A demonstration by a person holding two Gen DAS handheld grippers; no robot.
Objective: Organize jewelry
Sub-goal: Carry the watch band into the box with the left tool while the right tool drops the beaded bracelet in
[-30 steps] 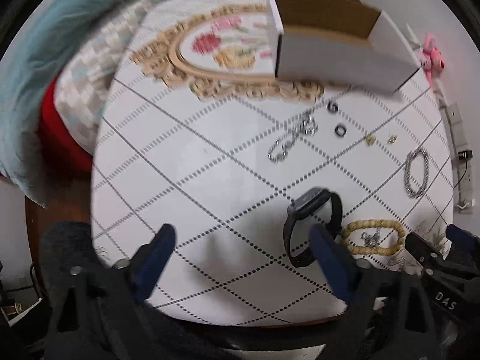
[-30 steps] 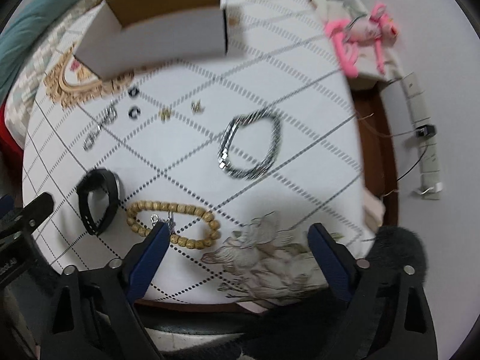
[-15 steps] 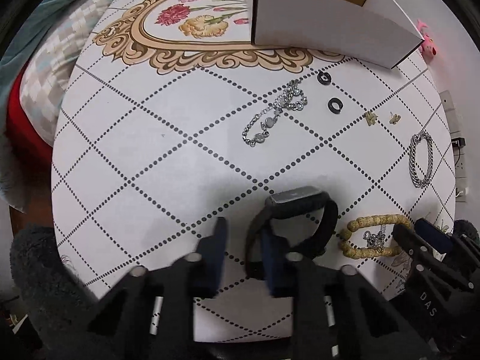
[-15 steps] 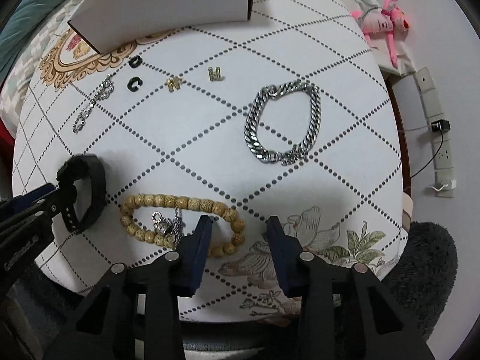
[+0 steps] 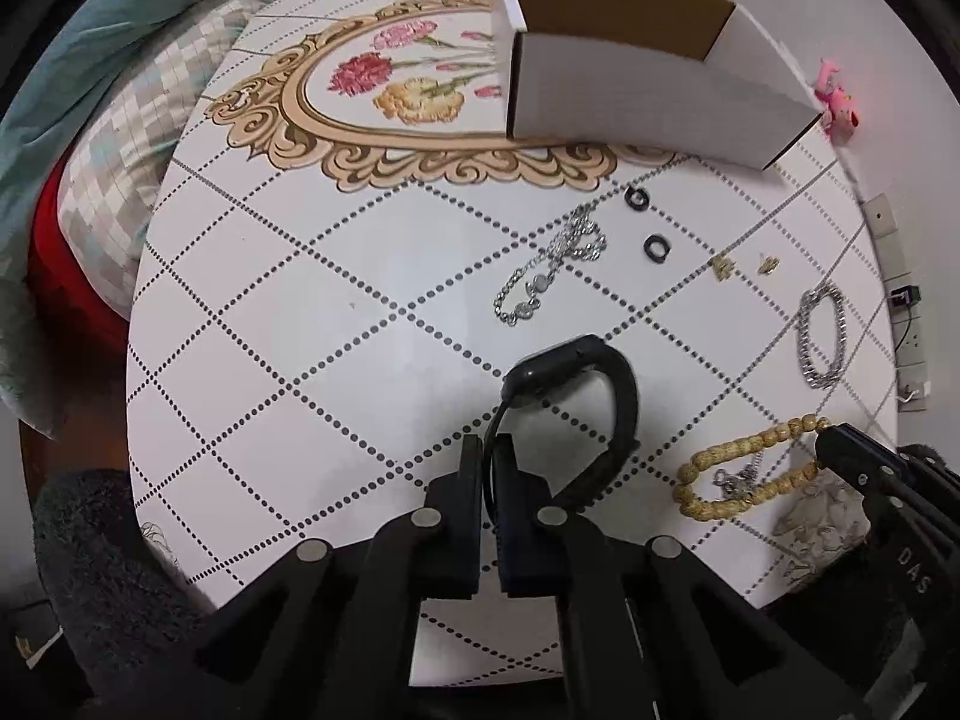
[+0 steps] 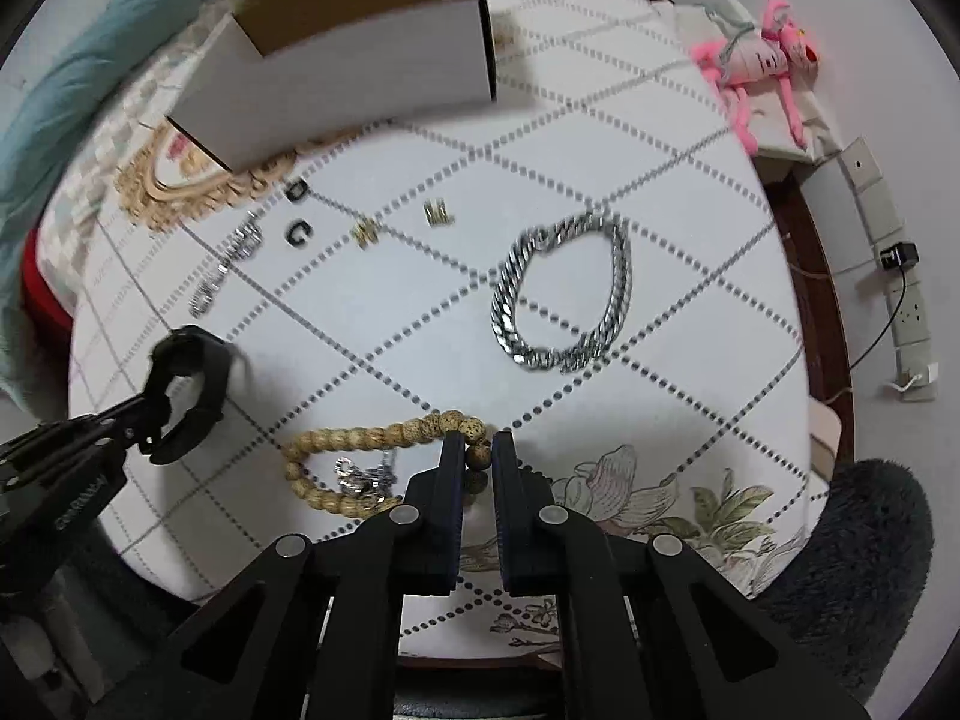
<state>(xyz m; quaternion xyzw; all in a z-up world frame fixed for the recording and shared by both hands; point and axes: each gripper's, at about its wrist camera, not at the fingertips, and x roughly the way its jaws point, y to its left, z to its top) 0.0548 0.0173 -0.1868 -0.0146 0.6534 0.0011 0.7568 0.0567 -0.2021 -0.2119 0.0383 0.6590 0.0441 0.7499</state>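
My left gripper (image 5: 487, 450) is shut on the strap of a black smartwatch (image 5: 570, 360), which also shows in the right wrist view (image 6: 192, 360). My right gripper (image 6: 478, 450) is shut on a wooden bead bracelet (image 6: 360, 438) with a small silver piece (image 6: 366, 474) inside its loop; the bracelet also shows in the left wrist view (image 5: 744, 462). An open white cardboard box (image 5: 636, 72) stands at the far side of the table (image 5: 300, 300). A thick silver chain bracelet (image 6: 564, 294), a thin silver bracelet (image 5: 552, 264), two black rings (image 5: 657, 247) and two small gold pieces (image 6: 366, 232) lie between.
A pink plush toy (image 6: 762, 60) lies past the table's right edge. A power strip (image 6: 894, 276) with a cable is on the floor at the right. A teal and checked cushion (image 5: 120, 90) sits beside the table at the left.
Both grippers went from wide open to shut. The left closed on the smartwatch strap, the right closed on the bead bracelet. The right view is now slightly blurred.
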